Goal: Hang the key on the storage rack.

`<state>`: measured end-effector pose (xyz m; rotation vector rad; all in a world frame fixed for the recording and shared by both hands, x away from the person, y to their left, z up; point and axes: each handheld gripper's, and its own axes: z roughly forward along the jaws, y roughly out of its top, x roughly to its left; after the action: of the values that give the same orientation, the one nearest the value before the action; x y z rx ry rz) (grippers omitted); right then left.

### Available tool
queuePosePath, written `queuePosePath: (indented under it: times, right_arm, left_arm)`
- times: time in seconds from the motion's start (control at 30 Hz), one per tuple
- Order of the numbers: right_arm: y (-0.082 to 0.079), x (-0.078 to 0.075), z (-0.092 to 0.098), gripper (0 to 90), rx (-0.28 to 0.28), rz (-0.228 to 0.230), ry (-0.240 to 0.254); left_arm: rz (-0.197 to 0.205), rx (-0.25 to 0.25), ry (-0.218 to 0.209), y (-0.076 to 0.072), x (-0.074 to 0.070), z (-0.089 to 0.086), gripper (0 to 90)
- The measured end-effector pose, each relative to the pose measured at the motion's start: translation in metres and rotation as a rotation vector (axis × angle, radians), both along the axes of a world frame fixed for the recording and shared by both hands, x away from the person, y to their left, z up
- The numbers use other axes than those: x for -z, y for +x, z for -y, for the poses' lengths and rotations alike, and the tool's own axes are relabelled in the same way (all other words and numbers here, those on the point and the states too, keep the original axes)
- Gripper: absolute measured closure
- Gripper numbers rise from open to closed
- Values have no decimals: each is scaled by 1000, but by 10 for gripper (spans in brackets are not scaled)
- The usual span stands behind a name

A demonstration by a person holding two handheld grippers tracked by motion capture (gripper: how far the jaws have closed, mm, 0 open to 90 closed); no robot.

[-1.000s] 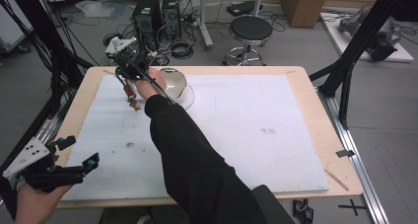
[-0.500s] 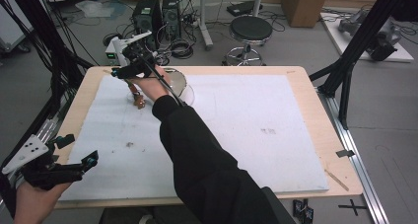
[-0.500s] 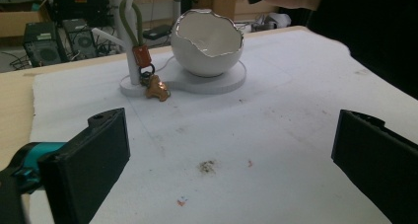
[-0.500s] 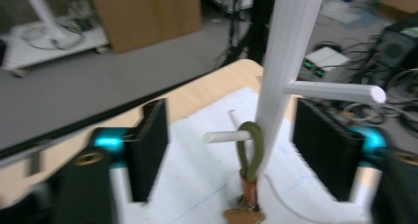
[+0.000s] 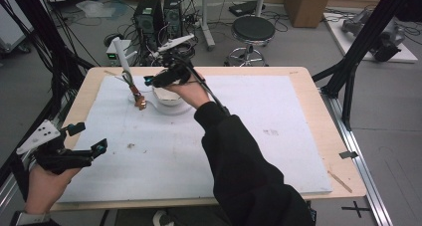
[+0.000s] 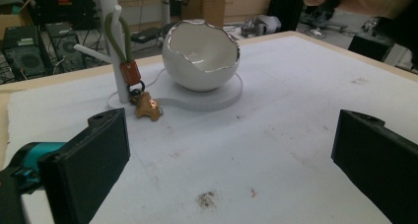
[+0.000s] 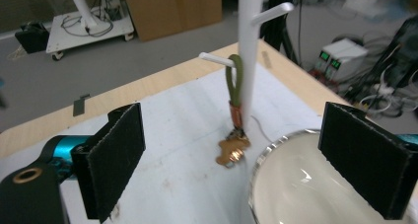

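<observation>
The keychain [image 7: 233, 135] hangs by its green loop from a peg of the white stand [image 7: 248, 46], just ahead of the right gripper [image 7: 251, 165], whose jaws are spread wide and empty above the white bowl [image 7: 300, 189].

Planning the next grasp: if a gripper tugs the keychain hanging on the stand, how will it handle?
The keychain probably hangs floppy: a soft green loop over a peg, with its brass charm resting on the base. The white stand looks thin and tall, so a sideways tug might tip it.

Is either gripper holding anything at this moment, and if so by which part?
Nothing is held. The left gripper and right gripper are both open; the green-looped keychain hangs from the white stand's peg.
</observation>
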<state>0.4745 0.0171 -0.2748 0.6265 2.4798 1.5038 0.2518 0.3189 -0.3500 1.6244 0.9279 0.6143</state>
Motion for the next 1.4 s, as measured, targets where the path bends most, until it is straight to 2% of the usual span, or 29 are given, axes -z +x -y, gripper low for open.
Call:
queuePosePath:
  times: [0.13, 0.17, 0.2, 0.23, 0.3, 0.33, 0.4, 0.43, 0.53, 0.57, 0.6, 0.7, 0.73, 0.77, 0.8, 0.83, 0.87, 0.93, 1.0, 1.03, 1.07, 1.13, 1.17, 1.23, 1.33, 1.4]
  right_arm:
    - [-8, 1, 37, 100, 18, 11, 5]
    - [-13, 2, 55, 100, 28, 15, 12]
    - [-13, 2, 55, 100, 28, 15, 12]
    - [-15, 3, 65, 100, 35, 21, 18]
    - [-20, 5, 84, 100, 59, 27, 29]
    - [-22, 9, 103, 100, 84, 27, 32]
    - [-26, 12, 123, 100, 110, 25, 39]
    - [-26, 12, 123, 100, 110, 25, 39]
    - [-34, 15, 151, 99, 150, 30, 38]
    - [-41, 16, 168, 99, 163, 38, 35]
    - [-41, 16, 168, 99, 163, 38, 35]
    - [-51, 19, 192, 100, 181, 32, 22]
    - [-58, 22, 208, 99, 198, 45, 22]
    - [-62, 23, 215, 99, 203, 42, 19]
    - [-62, 23, 215, 99, 203, 42, 19]
    - [-67, 27, 231, 100, 214, 40, 9]
    - [-67, 27, 231, 100, 214, 40, 9]
    - [-73, 33, 247, 99, 229, 17, -11]
    - [-78, 38, 260, 100, 246, 25, -21]
    - [-83, 44, 275, 99, 263, 7, -12]
    - [-83, 44, 275, 99, 263, 7, -12]
    - [-86, 52, 290, 99, 288, -10, -1]
    - [-91, 58, 306, 100, 314, -18, 23]
    - [-92, 59, 309, 100, 322, -26, 30]
    - [-98, 63, 329, 100, 361, -13, 50]
    - [-107, 63, 345, 99, 384, -4, 90]
  left_arm:
    - [4, 13, -5, 11, -2, 3, 17]
    - [4, 16, -3, 13, -2, 3, 17]
    - [4, 18, -9, 16, -2, 4, 17]
    - [4, 20, -9, 19, -2, 5, 17]
    - [4, 23, -13, 23, -2, 6, 17]
    - [4, 24, -16, 25, -3, 7, 17]
    - [4, 31, -16, 30, -3, 8, 17]
    - [7, 34, -16, 32, -3, 9, 17]
    - [4, 35, -18, 38, -3, 9, 17]
    - [2, 33, -20, 40, -2, 10, 17]
    - [-6, 35, -13, 41, 0, 10, 17]
    - [-33, 27, -10, 47, 5, 11, 17]
    - [-30, 26, -14, 49, 5, 11, 17]
    - [-24, 27, -20, 50, 5, 12, 17]
    - [-20, 30, -21, 52, 4, 13, 17]
    - [-18, 33, -25, 53, 4, 14, 17]
    - [-18, 37, -27, 55, 4, 15, 17]
    - [-18, 42, -27, 58, 4, 17, 17]
    - [-28, 46, -22, 61, 5, 19, 17]
    - [-32, 46, -22, 63, 6, 20, 17]
    - [-35, 47, -19, 64, 6, 21, 17]
    - [-42, 53, -16, 67, 7, 22, 17]
    - [-46, 54, -15, 68, 7, 23, 17]
    - [-44, 54, -21, 70, 7, 24, 17]
    - [-46, 58, -16, 72, 8, 27, 17]
    - [-48, 64, -4, 73, 8, 29, 17]
